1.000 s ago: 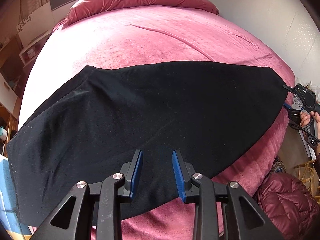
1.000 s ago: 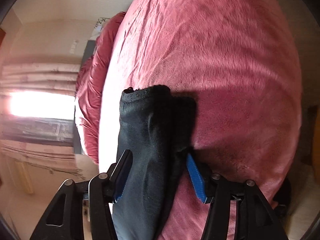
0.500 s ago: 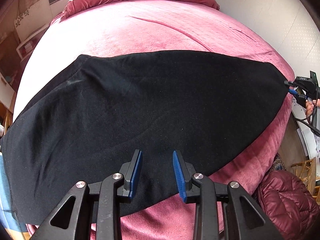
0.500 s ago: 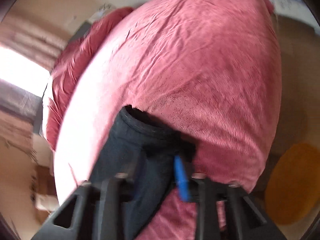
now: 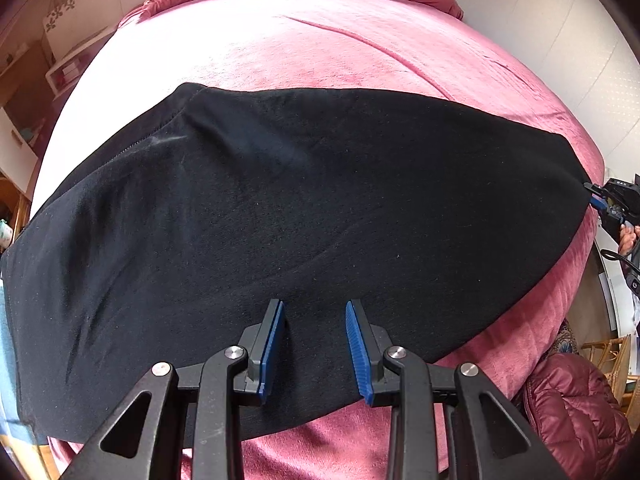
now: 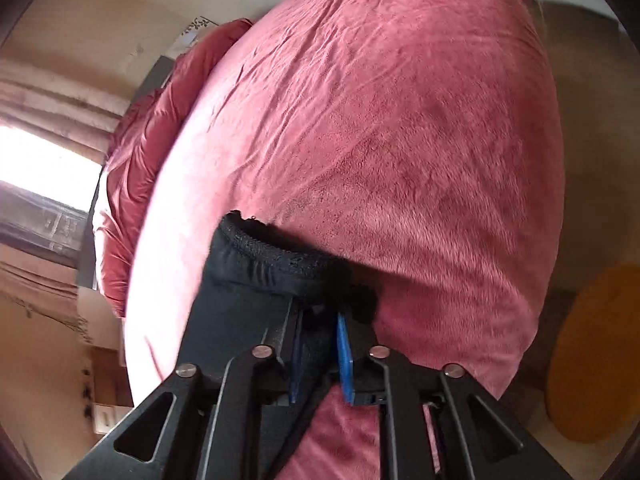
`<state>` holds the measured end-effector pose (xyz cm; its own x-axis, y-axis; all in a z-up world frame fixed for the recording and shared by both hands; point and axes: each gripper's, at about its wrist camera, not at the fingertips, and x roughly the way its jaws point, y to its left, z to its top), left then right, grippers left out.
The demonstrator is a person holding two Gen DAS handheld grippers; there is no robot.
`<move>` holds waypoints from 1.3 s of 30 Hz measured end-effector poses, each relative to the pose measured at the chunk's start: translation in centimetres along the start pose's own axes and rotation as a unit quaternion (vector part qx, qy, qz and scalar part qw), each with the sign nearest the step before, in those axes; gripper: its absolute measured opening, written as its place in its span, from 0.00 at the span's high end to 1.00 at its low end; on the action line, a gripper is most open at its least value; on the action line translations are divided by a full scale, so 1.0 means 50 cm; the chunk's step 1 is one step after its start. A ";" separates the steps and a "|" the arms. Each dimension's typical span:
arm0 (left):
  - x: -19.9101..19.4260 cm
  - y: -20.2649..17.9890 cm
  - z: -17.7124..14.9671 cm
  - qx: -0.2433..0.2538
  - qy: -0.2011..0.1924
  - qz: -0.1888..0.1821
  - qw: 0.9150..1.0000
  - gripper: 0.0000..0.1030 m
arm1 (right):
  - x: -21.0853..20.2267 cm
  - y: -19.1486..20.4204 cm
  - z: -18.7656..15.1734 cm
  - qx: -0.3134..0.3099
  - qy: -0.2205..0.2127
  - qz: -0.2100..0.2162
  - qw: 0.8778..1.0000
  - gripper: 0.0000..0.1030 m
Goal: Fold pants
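Over on the left, the pants (image 5: pixel 288 216) lay spread wide and black across the bed (image 5: pixel 320 48), waist end toward the left edge of the left wrist view, narrowing to a point at far right. The left tool (image 5: pixel 316 346) hung low over the near edge of the fabric, its blue pads apart with a clear gap between them and nothing clamped inside. Cloth showed through that gap; whether the fingertips actually touched it could not be told.

Moving right, the far tip of the pants met the right tool (image 5: pixel 600 200), small at the picture's edge, with a bit of the hand (image 5: pixel 629 236) behind it. Below that, a quilted maroon jacket (image 5: pixel 576 408) sat off the bed's corner.

From the right wrist view it was plain: the right tool (image 6: pixel 320 354) was pinched together on a bunch of black fabric, the blue pads pressing it from both sides with only cloth between. The pants (image 6: pixel 240 292) ran away to the left from that grip, a ribbed hem band bulging just above the fingers. The pink bed (image 6: pixel 400 140) filled the frame behind, a red duvet (image 6: pixel 136 160) bunched at its far left end, and a yellow rug (image 6: pixel 596 352) on the floor at right.
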<state>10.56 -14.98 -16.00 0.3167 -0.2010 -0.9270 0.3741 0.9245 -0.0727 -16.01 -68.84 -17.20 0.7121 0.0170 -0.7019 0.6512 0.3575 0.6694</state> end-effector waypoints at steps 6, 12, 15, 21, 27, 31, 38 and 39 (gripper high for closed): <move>-0.009 -0.017 -0.003 0.003 -0.008 -0.002 1.000 0.69 | -0.078 0.062 0.028 -0.075 -0.047 -0.032 0.996 0.63; -0.026 -0.026 0.027 0.011 -0.015 -0.015 1.000 0.68 | -0.006 0.201 0.065 -0.202 0.008 -0.068 0.977 0.51; -0.029 -0.040 0.060 0.018 -0.024 -0.020 0.999 0.68 | 0.062 0.233 0.077 -0.226 0.045 -0.117 0.966 0.51; -0.023 -0.089 0.145 0.036 -0.047 -0.031 0.998 0.68 | 0.155 0.255 0.084 -0.255 0.085 -0.178 0.947 0.54; 0.026 -0.129 0.228 0.059 -0.047 -0.017 0.997 0.68 | 0.119 0.275 0.062 -0.302 0.045 -0.173 0.936 0.89; 0.085 -0.113 0.264 0.015 -0.021 -0.007 1.000 0.68 | 0.119 0.247 0.070 -0.272 0.035 -0.182 0.944 0.90; 0.086 -0.118 0.260 0.003 -0.036 -0.001 0.999 0.68 | 0.114 0.225 0.063 -0.225 0.026 -0.150 0.962 0.81; 0.083 -0.120 0.257 0.005 -0.037 -0.002 0.999 0.68 | 0.102 0.222 0.062 -0.217 0.022 -0.143 0.965 0.77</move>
<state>20.83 -25.52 -14.71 0.3785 -0.2278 -0.8971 0.3839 0.9206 -0.0718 -4.34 -67.70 -12.58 0.5007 -0.1038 -0.8594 0.6420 0.7105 0.2882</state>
